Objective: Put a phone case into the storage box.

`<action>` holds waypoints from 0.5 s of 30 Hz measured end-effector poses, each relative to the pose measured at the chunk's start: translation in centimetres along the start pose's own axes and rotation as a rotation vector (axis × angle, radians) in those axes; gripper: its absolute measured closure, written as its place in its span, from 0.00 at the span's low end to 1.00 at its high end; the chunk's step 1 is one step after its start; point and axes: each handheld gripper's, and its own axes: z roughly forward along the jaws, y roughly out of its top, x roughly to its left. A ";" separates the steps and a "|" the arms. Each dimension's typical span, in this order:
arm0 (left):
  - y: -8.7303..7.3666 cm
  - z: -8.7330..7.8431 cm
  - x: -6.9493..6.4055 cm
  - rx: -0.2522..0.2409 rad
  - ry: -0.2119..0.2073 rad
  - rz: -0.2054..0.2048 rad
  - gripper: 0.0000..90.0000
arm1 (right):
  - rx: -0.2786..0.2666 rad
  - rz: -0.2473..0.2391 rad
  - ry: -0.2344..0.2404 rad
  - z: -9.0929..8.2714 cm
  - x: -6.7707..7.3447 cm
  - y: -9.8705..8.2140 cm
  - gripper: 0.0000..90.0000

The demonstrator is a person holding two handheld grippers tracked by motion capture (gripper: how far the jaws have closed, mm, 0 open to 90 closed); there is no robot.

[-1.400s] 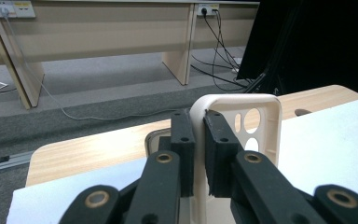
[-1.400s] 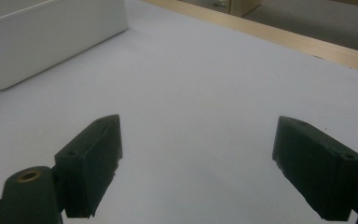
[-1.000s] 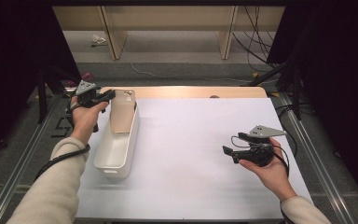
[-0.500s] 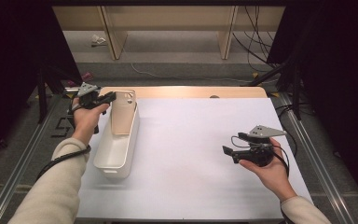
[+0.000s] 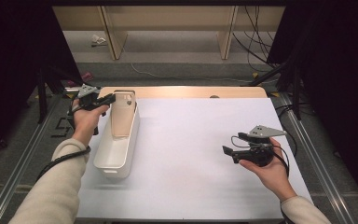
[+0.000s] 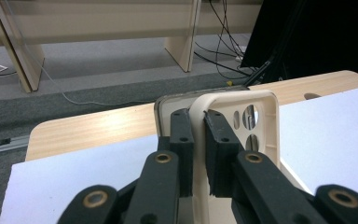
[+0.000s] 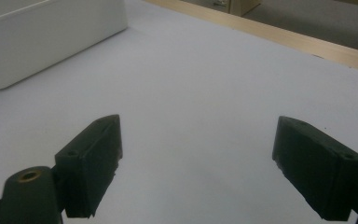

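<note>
In your left gripper view, the case (image 6: 242,126) runs off the bottom edge, and your left gripper's (image 6: 193,135) pads cover part of its rim. Something dark sits just behind its top edge; you can't tell what. In the high view, the case (image 5: 122,116) hides the bin's (image 5: 116,158) far end, and your left gripper (image 5: 103,99) is too small there to show its jaws. In your right gripper view, the bin (image 7: 51,32) is cut off by the top and left edges. Your right gripper (image 5: 227,151) tips are small and dark from above. Both your sleeves leave the bottom edge.
</note>
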 end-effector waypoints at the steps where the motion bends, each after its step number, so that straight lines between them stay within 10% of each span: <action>1: -0.1 0.0 0.0 0.002 0.002 0.001 0.91 | 0.000 0.000 0.000 0.0 0.0 0.0 0.18; 15: -0.1 0.7 0.3 0.043 0.038 0.055 0.88 | 0.003 0.001 0.002 0.0 0.0 0.0 0.18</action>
